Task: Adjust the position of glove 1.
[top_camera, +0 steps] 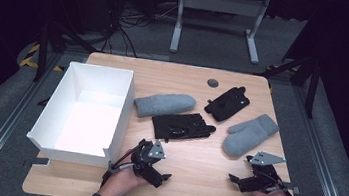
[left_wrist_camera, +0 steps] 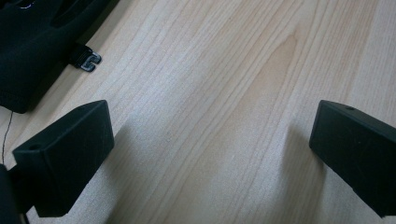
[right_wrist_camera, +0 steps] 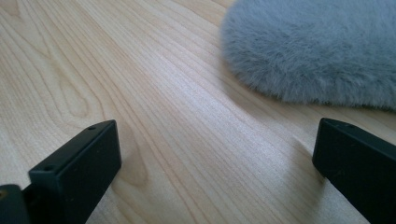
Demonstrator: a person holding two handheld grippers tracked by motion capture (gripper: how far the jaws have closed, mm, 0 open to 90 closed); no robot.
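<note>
Near edge of the wooden surface (top_camera: 193, 176): left hand-held gripper (top_camera: 159, 176) and right hand-held gripper (top_camera: 236, 180) both rest spread wide, nothing between them. Just beyond lie a black glove (top_camera: 181, 126) and a grey mitten (top_camera: 249, 135). Further left stands a white box (top_camera: 123, 107); behind, cables (top_camera: 126, 26) trail over grey floor.

table (top_camera: 190, 155): pale wood, smooth, soft sheen, visible grain
near right mitten (right_wrist_camera: 317, 51): grey cloth, fuzzy, matt
far mitten (top_camera: 164, 105): same grey fuzzy cloth
black glove (left_wrist_camera: 28, 42): dark matt fabric
box (top_camera: 123, 107): white, smooth, matt
left gripper (left_wrist_camera: 210, 154): matt black plastic jaws
</note>
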